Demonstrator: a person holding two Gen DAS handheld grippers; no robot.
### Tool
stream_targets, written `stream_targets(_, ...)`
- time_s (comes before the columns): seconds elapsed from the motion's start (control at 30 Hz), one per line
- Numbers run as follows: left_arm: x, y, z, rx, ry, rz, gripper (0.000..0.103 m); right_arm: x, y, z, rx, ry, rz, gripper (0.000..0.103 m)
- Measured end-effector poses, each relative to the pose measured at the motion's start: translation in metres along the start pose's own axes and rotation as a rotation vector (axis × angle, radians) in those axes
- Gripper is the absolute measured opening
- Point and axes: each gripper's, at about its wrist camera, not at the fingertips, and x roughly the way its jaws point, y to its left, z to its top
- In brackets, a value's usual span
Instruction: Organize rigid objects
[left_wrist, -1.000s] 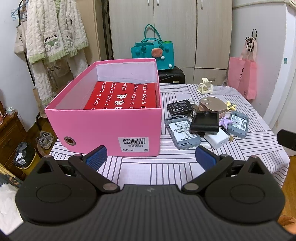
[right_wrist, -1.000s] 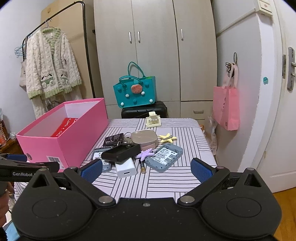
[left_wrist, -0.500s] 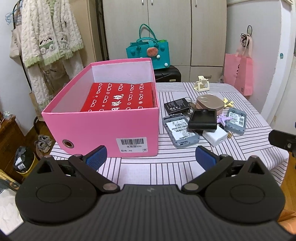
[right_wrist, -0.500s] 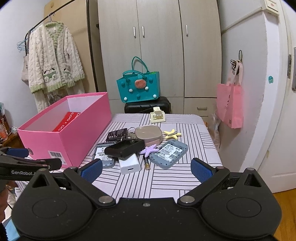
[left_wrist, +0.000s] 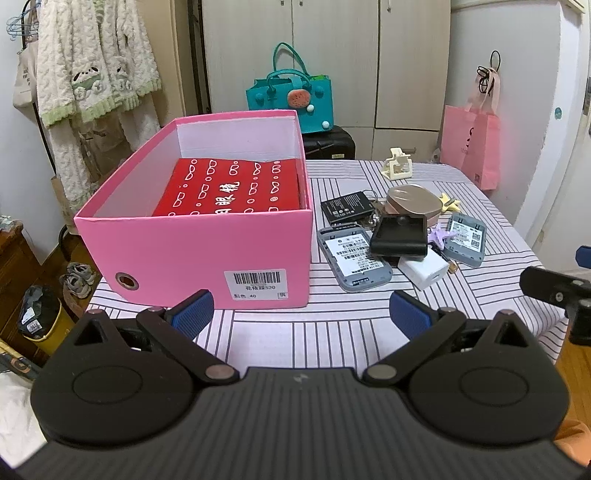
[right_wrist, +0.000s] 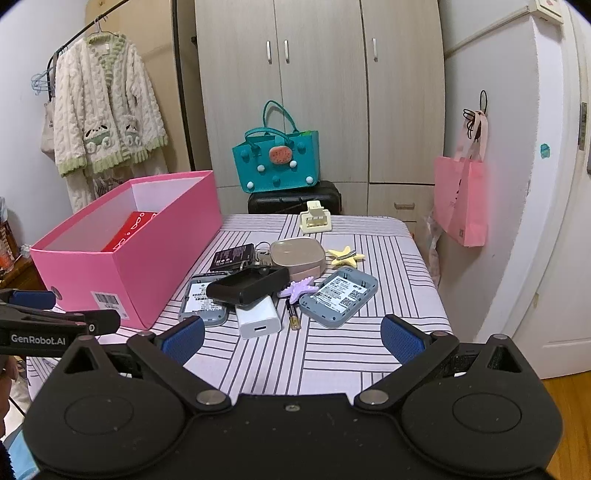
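Note:
A pink box (left_wrist: 192, 254) (right_wrist: 122, 258) stands on the left of the striped table (left_wrist: 332, 332), with a red box (left_wrist: 232, 188) lying inside. To its right lies a cluster of small items: two grey routers (left_wrist: 352, 258) (right_wrist: 338, 291), a black case (left_wrist: 400, 236) (right_wrist: 247, 284), a white charger (left_wrist: 424, 267) (right_wrist: 256, 317), a tan case (right_wrist: 297, 254), a black battery (right_wrist: 232, 256), a purple star clip (right_wrist: 299, 290). My left gripper (left_wrist: 299, 314) hovers open before the pink box. My right gripper (right_wrist: 291, 338) is open near the table's front edge, holding nothing.
A cream hair claw (right_wrist: 314, 218) and a yellow star clip (right_wrist: 345, 254) lie further back. Behind the table are a teal bag (right_wrist: 275, 162) on a black case, wardrobes, a hanging pink bag (right_wrist: 460, 199) and a coat rack (right_wrist: 107, 122) on the left.
Both grippers have drawn back and risen a little, so the table looks slightly further away. Nothing on the table has moved and both grippers stay open.

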Motion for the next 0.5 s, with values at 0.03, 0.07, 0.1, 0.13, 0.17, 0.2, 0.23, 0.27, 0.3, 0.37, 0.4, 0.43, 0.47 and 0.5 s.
stream_targets(0.03, 0.001, 0.0, 0.0, -0.002, 0.002, 0.001, 0.102, 0.001, 0.0, 0.0, 0.0, 0.004, 0.0, 0.103)
stream_targets(0.07, 0.002, 0.0, -0.001, -0.006, 0.004, 0.008, 0.102, 0.002, 0.0, 0.0, 0.0, 0.006, 0.0, 0.103)
stream_targets(0.1, 0.002, 0.001, -0.001, -0.011, 0.005, 0.016, 0.102, 0.003, 0.0, 0.0, 0.001, 0.008, -0.001, 0.103)
stream_targets(0.13, 0.003, 0.002, -0.002, -0.016, 0.004, 0.023, 0.102, 0.004, 0.0, 0.0, 0.001, 0.01, 0.0, 0.103)
stream_targets(0.17, 0.003, 0.003, -0.001, -0.02, 0.001, 0.027, 0.103, 0.005, 0.0, 0.0, 0.002, 0.011, 0.001, 0.103)
stream_targets(0.2, 0.004, 0.004, -0.001, -0.022, -0.002, 0.03, 0.103, 0.006, 0.0, 0.0, 0.004, 0.012, 0.003, 0.103)
stream_targets(0.23, 0.004, 0.005, 0.0, -0.023, -0.006, 0.032, 0.103, 0.007, -0.001, -0.001, 0.007, 0.011, 0.007, 0.103)
stream_targets(0.27, 0.004, 0.006, 0.0, -0.022, -0.012, 0.035, 0.103, 0.008, -0.002, -0.001, 0.009, 0.006, 0.016, 0.103)
stream_targets(0.3, 0.005, 0.007, 0.001, -0.017, -0.016, 0.036, 0.103, 0.009, -0.003, -0.001, 0.013, -0.002, 0.031, 0.103)
stream_targets(0.37, 0.006, 0.008, 0.004, 0.007, -0.027, 0.033, 0.103, 0.011, -0.005, -0.001, 0.022, -0.026, 0.058, 0.103)
stream_targets(0.4, 0.006, 0.009, 0.006, 0.021, -0.035, 0.043, 0.103, 0.012, -0.006, -0.001, 0.025, -0.046, 0.078, 0.103)
stream_targets(0.43, 0.005, 0.01, 0.009, 0.036, -0.058, 0.075, 0.103, 0.015, -0.008, 0.0, 0.026, -0.069, 0.11, 0.103)
stream_targets(0.47, 0.004, 0.01, 0.011, 0.05, -0.083, 0.105, 0.103, 0.017, -0.009, 0.0, 0.026, -0.087, 0.141, 0.103)
stream_targets(0.5, 0.003, 0.012, 0.014, 0.068, -0.105, 0.125, 0.103, 0.021, -0.011, 0.0, 0.022, -0.101, 0.171, 0.103)
